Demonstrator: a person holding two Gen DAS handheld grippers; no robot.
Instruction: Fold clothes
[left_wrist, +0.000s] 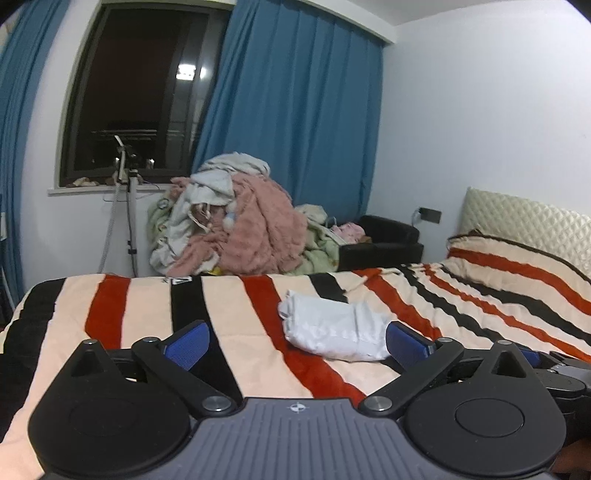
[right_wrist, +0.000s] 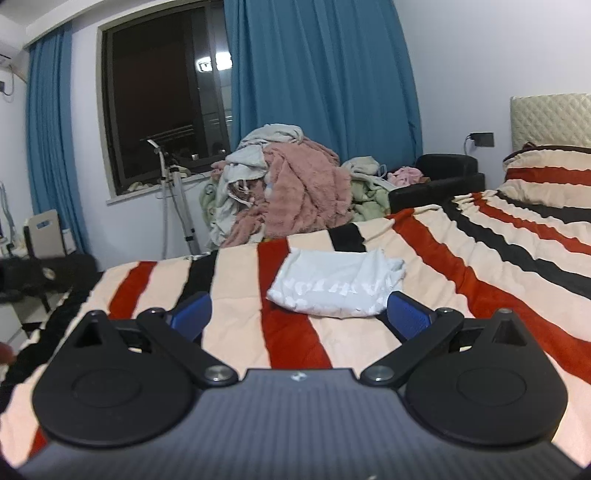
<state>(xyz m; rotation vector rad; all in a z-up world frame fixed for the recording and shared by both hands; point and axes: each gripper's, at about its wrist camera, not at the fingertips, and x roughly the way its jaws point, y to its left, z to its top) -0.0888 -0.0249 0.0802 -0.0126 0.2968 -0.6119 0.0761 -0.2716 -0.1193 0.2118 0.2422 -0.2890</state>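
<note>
A folded white garment (left_wrist: 332, 326) with pale lettering lies on the striped bed cover (left_wrist: 240, 306). In the left wrist view my left gripper (left_wrist: 298, 341) hovers just short of it, open, blue pads (left_wrist: 186, 345) wide apart with nothing between them. The garment's right end sits behind the right pad. In the right wrist view the same white garment (right_wrist: 334, 286) lies a little ahead of my right gripper (right_wrist: 301, 314), which is open and empty over the bed cover (right_wrist: 236, 280). Part of the other gripper (left_wrist: 561, 373) shows low at the right of the left wrist view.
Beyond the bed's far edge stands a tall heap of pink, white and green laundry (left_wrist: 240, 229) beside a black armchair (left_wrist: 388, 240). A tripod stand (left_wrist: 129, 221) is under the dark window. A pillow (left_wrist: 517, 258) and headboard are at the right.
</note>
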